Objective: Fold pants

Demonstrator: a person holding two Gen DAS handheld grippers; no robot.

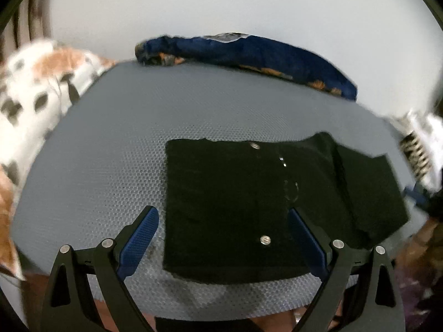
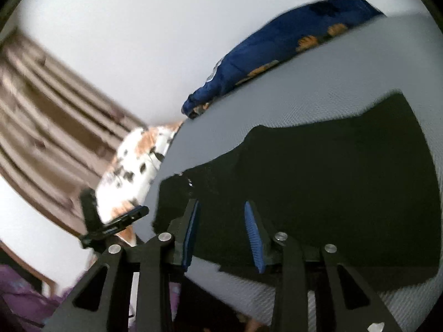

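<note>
You are hovering your left gripper (image 1: pixel 223 238) wide apart over folded black pants (image 1: pixel 249 207) lying on the grey mattress (image 1: pixel 110 138), your right gripper (image 2: pixel 223 231) standing partly parted, gripping nothing.

A grey mattress (image 1: pixel 116 144) with a fine honeycomb-textured cover fills most of both views. Along its far edge, against the plain white wall (image 1: pixel 221 2), lies a dark blue bundle of cloth (image 1: pixel 249 52) with orange print. At the mattress's left edge lies a white cloth (image 1: pixel 36 88) patterned with orange and dark grey patches. In the right wrist view, brown striped curtains (image 2: pixel 49 116) hang beside the wall, blurred, and purple fabric (image 2: pixel 25 298) shows in the lower left corner.
</note>
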